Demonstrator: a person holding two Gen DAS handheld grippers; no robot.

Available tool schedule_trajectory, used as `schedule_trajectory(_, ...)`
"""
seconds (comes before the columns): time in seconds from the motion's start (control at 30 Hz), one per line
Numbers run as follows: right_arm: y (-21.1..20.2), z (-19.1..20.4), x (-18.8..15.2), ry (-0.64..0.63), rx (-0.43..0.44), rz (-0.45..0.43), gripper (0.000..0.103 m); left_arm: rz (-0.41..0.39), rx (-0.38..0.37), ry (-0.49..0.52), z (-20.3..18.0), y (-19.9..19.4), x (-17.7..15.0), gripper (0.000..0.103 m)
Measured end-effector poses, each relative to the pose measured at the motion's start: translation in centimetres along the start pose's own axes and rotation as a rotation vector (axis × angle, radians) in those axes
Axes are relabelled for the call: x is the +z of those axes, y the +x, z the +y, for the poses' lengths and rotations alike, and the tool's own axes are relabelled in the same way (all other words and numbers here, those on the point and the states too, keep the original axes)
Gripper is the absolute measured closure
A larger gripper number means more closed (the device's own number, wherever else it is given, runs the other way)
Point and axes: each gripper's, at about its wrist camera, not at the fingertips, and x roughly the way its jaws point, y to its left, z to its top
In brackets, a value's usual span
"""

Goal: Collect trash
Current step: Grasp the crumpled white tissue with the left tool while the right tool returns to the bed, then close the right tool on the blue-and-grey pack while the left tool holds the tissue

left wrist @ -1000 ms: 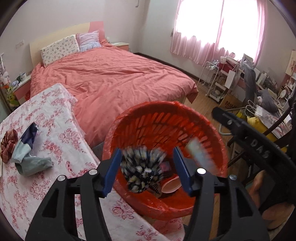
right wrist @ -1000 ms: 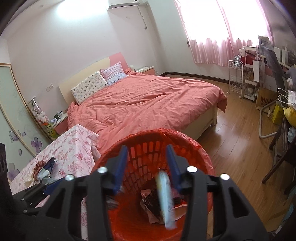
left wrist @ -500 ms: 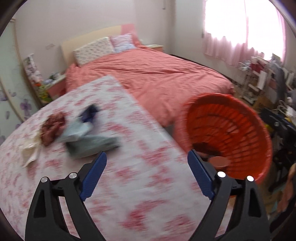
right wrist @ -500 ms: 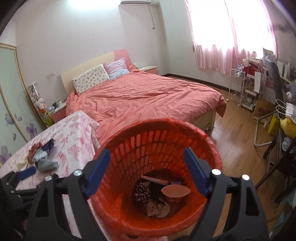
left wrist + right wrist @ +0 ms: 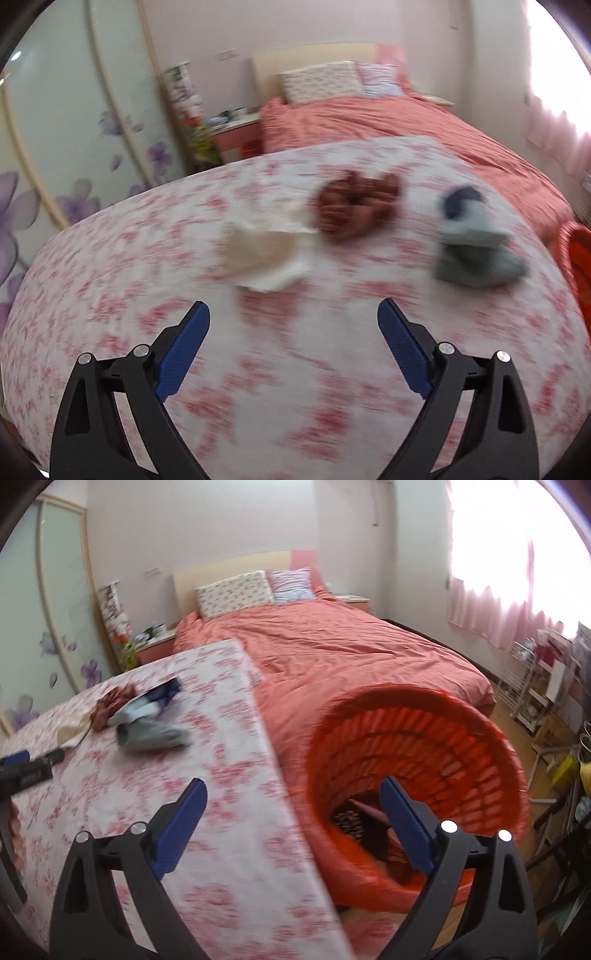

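My left gripper point(image 5: 293, 314) is open and empty above the floral tablecloth point(image 5: 258, 387). Beyond it lie a cream tissue wad point(image 5: 264, 258), a red-brown crumpled wrapper point(image 5: 356, 206) and a grey-green and dark blue wrapper point(image 5: 472, 240). My right gripper point(image 5: 293, 792) is open and empty over the table's right edge, beside the orange basket point(image 5: 424, 731). The basket holds a patterned wrapper point(image 5: 349, 821) and other trash. The same wrappers show in the right wrist view point(image 5: 147, 723). The left gripper point(image 5: 22, 768) shows at the left there.
A bed with a salmon cover point(image 5: 351, 653) stands behind the table and basket. A wardrobe with flower decals point(image 5: 74, 129) is at the left. A nightstand point(image 5: 236, 129) sits by the headboard. A wire rack and clutter point(image 5: 546, 672) stand at the right on wooden floor.
Both grippers dropped their trash into the basket and opened. The left gripper swung left from the basket to over the table. The right gripper turned left towards the table's edge.
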Motion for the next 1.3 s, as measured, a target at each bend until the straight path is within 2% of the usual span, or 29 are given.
schedule_trajectory(0.1, 0.5, 2.7, -0.1, -0.032, 0.038, 0.017, 0.010, 0.005, 0.012, -0.038, 2.0, 1.3, 1.1, 0.011)
schedule_trajectory(0.23, 1.0, 5.2, 0.1, -0.054, 0.067, 0.031, 0.010, 0.004, -0.019, -0.049, 2.4, 3.2, 3.1, 0.010)
schedule_trajectory(0.33, 1.3, 6.2, 0.4, -0.051, 0.079, 0.041, 0.010, 0.017, -0.028, -0.027, 1.5, 4.9, 4.3, 0.008)
schedule_trajectory(0.53, 2.3, 7.1, 0.9, -0.028, 0.094, 0.067, 0.010, 0.083, 0.037, 0.037, 0.6, 8.6, 4.3, 0.008)
schedule_trajectory(0.6, 2.6, 7.4, 0.9, -0.030, 0.093, 0.071, 0.010, 0.104, 0.022, 0.023, 1.0, 9.2, 4.3, 0.009)
schedule_trajectory(0.8, 3.1, 7.8, 0.8, -0.030, 0.096, 0.086, 0.010, 0.107, -0.053, -0.032, 2.0, 10.0, 5.0, 0.026)
schedule_trajectory(1.03, 2.9, 8.4, 0.8, -0.042, 0.107, 0.084, 0.010, 0.114, -0.035, -0.045, 4.0, 8.8, 3.4, 0.028)
schedule_trajectory(1.3, 3.6, 10.1, 2.2, -0.045, 0.121, 0.065, 0.009, 0.108, 0.022, -0.044, 8.6, 4.9, -1.6, 0.027)
